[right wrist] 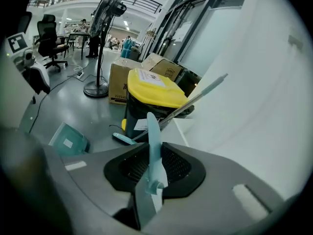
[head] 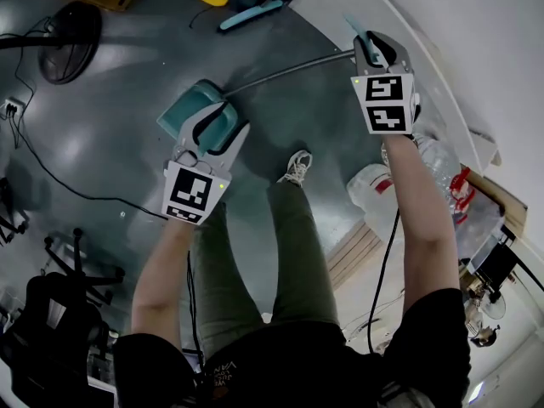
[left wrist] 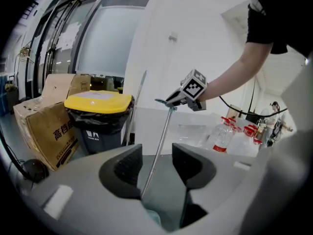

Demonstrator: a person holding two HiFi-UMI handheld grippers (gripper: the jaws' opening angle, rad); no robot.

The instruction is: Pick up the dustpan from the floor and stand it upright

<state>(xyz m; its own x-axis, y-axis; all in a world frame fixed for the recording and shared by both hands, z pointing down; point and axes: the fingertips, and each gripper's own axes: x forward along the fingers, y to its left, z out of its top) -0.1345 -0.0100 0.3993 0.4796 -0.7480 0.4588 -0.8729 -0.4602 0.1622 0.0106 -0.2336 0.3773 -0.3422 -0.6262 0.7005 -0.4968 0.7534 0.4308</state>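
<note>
**Dustpan held by its handle tip, pan under the left gripper**

The right gripper point(right wrist: 155, 156) has its ribbed black fingers point(right wrist: 178, 166) clamped on the handle point(right wrist: 152, 146), a thin, flat strip of pale teal plastic standing on edge between them. The left gripper point(head: 218, 127) has its smooth, rounded dark fingers point(left wrist: 128, 170) apart. The slim, shiny metal pole point(left wrist: 162, 136) passes through the gap close to the left-hand finger, not pinched.

The pole slants from that handle down to the dustpan point(head: 200, 109), a boxy teal plastic scoop lying directly under the left gripper's fingers. Whether it rests on the floor point(head: 127, 75), a glossy grey surface, cannot be told. A white laced shoe point(head: 296, 167) stands just beside it.

Further off, clear plastic bottles point(left wrist: 222, 133) with red caps cluster by the white wall. A dark bin point(left wrist: 100, 131) with a black liner and a domed yellow lid sits beside brown cardboard boxes point(left wrist: 49, 131). A tall pedestal fan point(right wrist: 100, 48) on a round base stands beyond.
</note>
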